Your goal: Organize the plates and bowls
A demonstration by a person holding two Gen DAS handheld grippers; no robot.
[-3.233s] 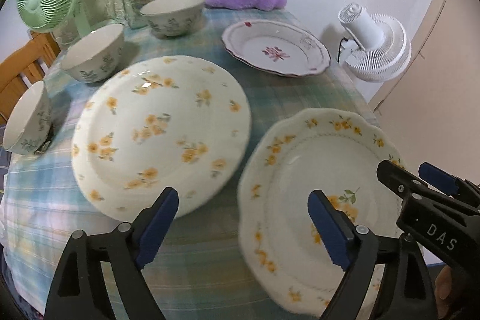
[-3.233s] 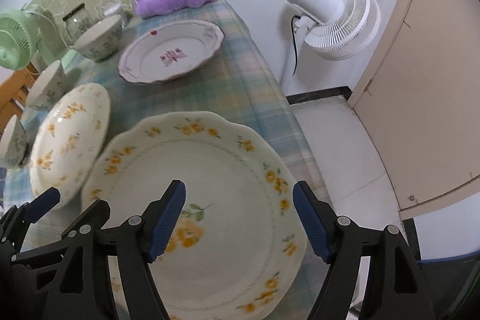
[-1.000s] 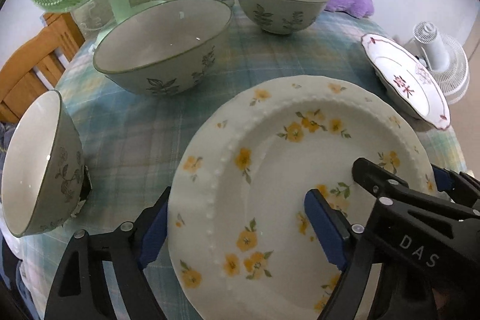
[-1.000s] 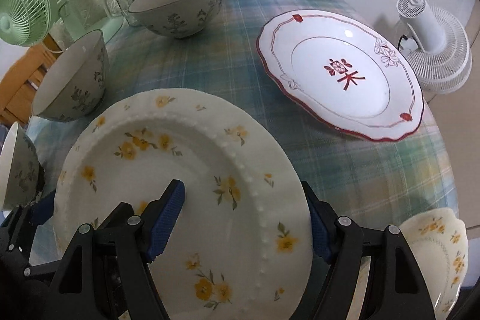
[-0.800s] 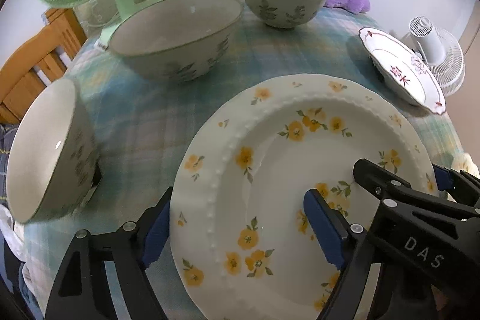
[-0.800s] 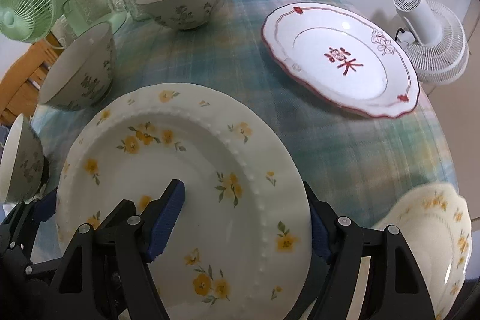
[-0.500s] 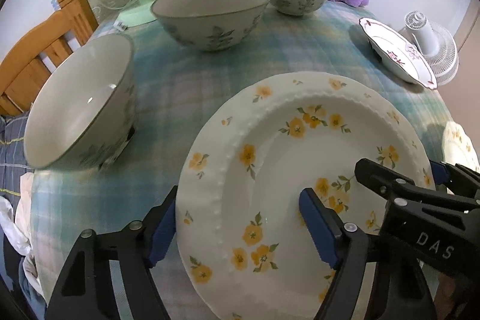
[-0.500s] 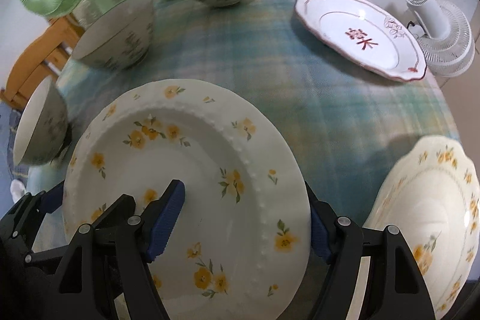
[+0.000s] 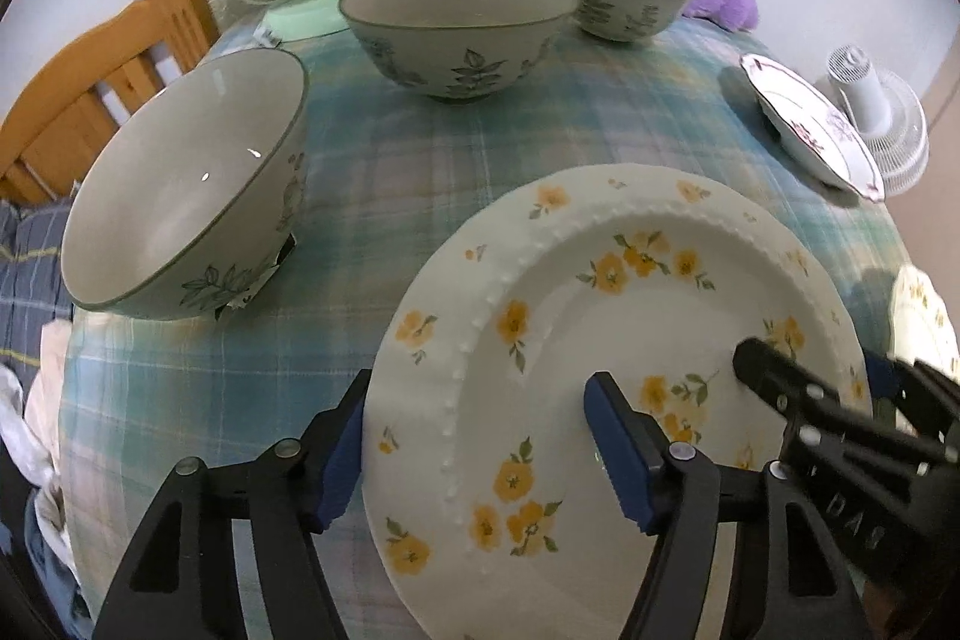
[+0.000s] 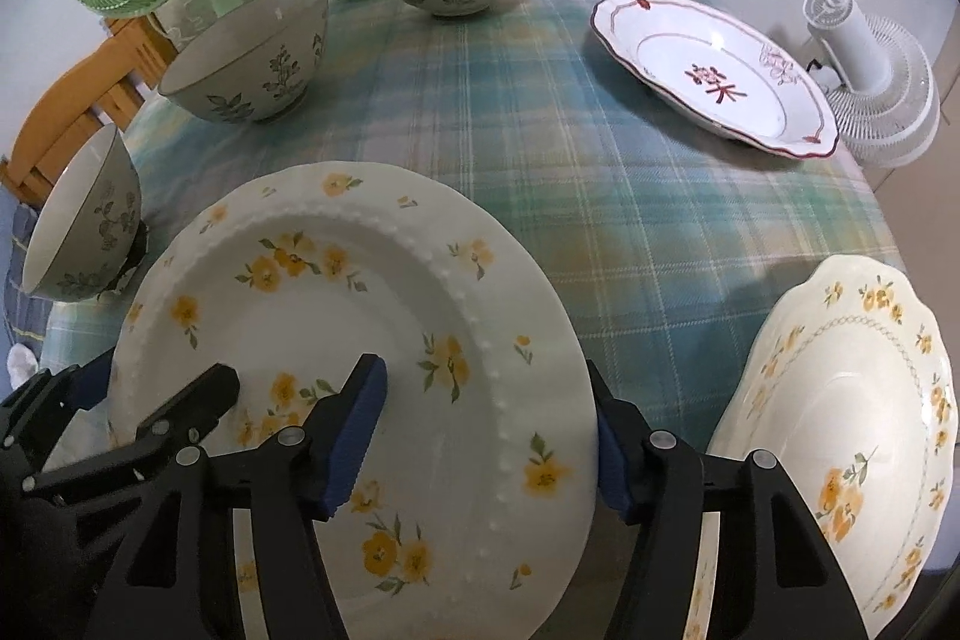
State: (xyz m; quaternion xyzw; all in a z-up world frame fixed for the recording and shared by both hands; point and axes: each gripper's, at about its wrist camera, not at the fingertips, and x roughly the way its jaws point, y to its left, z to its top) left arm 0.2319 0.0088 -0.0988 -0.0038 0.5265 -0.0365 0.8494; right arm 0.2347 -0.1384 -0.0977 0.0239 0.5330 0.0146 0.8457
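The beaded plate [image 10: 360, 340] is gripped at opposite rims by the left gripper [image 9: 474, 454] and right gripper [image 10: 486, 436] above the surface [image 10: 540, 148], while other plates and bowls lie unstacked.

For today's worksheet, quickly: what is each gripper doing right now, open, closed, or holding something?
Left gripper: jaws apart, straddling the left rim of the yellow-flowered plate.
Right gripper: jaws apart, straddling the same plate's right rim.
Whether either actually clamps it cannot be told.
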